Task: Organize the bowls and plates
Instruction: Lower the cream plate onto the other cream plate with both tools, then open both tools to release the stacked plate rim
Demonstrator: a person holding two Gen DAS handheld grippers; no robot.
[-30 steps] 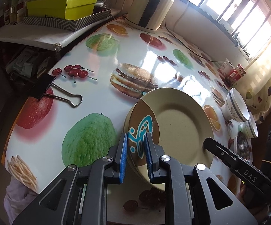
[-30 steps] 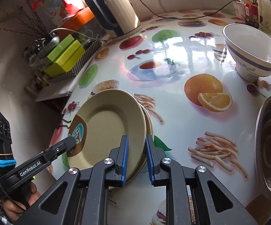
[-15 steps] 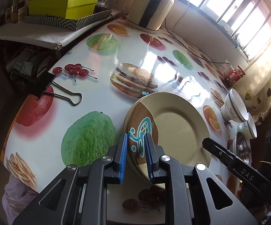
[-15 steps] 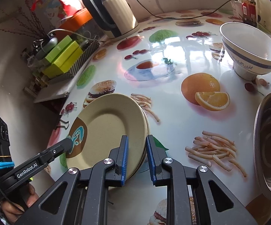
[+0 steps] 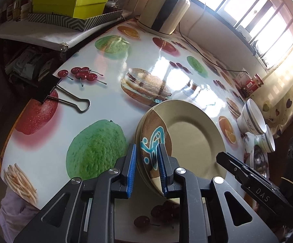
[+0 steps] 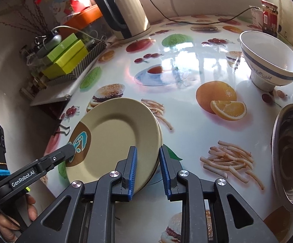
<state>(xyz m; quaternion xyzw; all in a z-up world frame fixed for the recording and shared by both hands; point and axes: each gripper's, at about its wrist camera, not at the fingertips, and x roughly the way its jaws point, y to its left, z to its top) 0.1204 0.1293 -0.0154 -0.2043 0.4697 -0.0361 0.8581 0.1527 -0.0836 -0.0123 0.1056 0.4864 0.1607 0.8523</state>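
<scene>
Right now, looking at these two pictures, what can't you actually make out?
- How many plates are in the plate stack: both views show only overlapping rims.
- The steel bowl: cut off by the right view's edge, nearly hidden in the left view.
- The second small bowl: mostly behind the first bowl.
- The red jar label: too small.

We see a glossy counter (image 6: 187, 133) printed with fruit and burgers, stacked tan plates (image 6: 114, 137), white bowl (image 6: 268, 64), steel bowl (image 6: 290, 158), kettle (image 6: 126, 14), binder clip (image 5: 51, 93), red-lidded jar (image 6: 269, 16).
</scene>
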